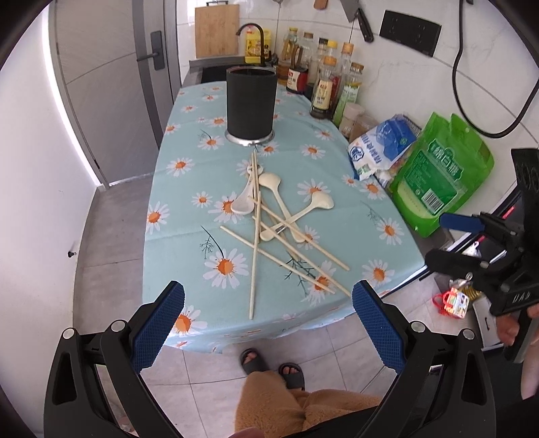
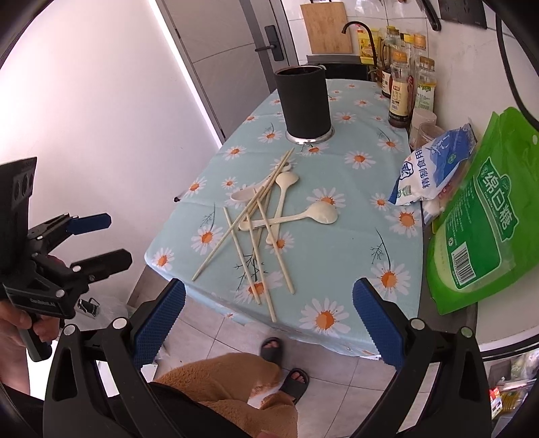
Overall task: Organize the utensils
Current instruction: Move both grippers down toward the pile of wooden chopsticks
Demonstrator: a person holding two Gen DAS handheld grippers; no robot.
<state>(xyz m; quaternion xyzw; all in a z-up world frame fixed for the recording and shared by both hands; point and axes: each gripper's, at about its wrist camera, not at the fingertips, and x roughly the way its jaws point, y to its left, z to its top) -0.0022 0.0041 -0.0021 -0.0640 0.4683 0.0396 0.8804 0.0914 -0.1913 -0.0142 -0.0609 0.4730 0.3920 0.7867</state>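
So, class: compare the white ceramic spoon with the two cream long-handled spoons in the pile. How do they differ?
The white ceramic spoon is short with a deep bowl; the cream spoons have long thin handles and flatter, rounder bowls. The white spoon is glossy white; the cream ones are matte and off-white. The cream spoons cross each other; the white one lies beside them. All lie flat among the chopsticks, none yet in the black holder.

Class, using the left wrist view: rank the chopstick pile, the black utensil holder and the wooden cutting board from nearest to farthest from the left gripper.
1. Chopstick pile: just ahead of the left gripper, mid-table.
2. Black utensil holder: at the table's far end.
3. Wooden cutting board: against the back wall, behind the sink.
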